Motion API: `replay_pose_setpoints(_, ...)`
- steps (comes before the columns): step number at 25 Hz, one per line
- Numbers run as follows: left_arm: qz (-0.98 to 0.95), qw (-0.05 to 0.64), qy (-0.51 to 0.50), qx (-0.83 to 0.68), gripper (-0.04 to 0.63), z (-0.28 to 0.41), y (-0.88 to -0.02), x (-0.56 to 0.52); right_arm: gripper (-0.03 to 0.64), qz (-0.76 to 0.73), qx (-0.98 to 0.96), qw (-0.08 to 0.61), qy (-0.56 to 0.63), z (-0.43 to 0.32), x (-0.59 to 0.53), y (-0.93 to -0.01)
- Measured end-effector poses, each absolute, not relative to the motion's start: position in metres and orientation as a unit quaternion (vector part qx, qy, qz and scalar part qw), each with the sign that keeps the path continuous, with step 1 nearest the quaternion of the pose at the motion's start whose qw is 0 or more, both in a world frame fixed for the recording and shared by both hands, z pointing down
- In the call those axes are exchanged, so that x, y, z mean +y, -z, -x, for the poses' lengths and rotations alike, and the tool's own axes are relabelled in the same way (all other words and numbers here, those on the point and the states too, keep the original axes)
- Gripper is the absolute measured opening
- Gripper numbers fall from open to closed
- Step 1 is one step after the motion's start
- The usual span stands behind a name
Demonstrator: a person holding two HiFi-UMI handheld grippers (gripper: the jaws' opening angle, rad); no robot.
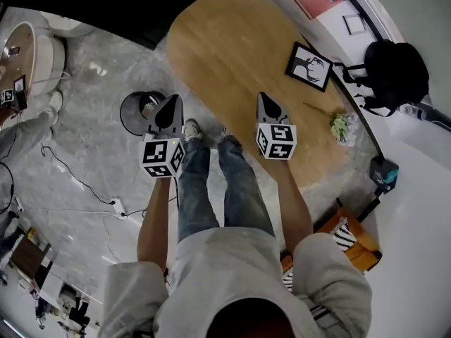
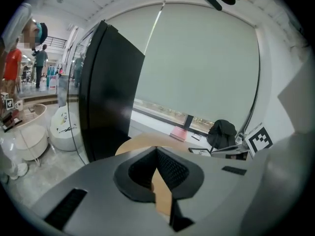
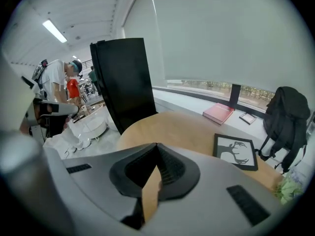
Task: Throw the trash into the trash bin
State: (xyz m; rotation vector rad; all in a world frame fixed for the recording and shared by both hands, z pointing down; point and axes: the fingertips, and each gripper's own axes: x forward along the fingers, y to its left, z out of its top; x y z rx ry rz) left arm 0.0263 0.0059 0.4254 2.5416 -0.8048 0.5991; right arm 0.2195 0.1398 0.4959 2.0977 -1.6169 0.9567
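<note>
Oval table (image 1: 232,55): 1 frame (image 1: 309,65) | 1 trash bin (image 1: 135,113) | left gripper (image 1: 172,103), right gripper (image 1: 264,101): jaws together

Head view is looking steeply down above near end of table (image 1: 232,55); cameras on left gripper (image 1: 171,101) and right gripper (image 1: 263,97) are facing low along table, sharing framed picture (image 3: 235,152).

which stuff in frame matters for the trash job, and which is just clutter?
Job: round black trash bin on the floor; left gripper and right gripper, both shut, empty.
Clutter: black-framed deer picture, green flower bunch, black backpack, red book.
</note>
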Motion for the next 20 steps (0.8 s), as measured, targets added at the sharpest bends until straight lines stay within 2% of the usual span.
replay_pose_setpoints(10,-0.929,0.165,-0.174,-0.28,0.017,-0.056,-0.34,-0.015,0.029,-0.769,-0.566,0.129,-0.268,-0.265,0.116,-0.394)
replay_pose_setpoints(20,-0.939,0.13,-0.129,-0.291,0.017,-0.055,-0.245,-0.039,0.029,-0.768,-0.598,0.097,-0.207,-0.261,0.079,-0.287)
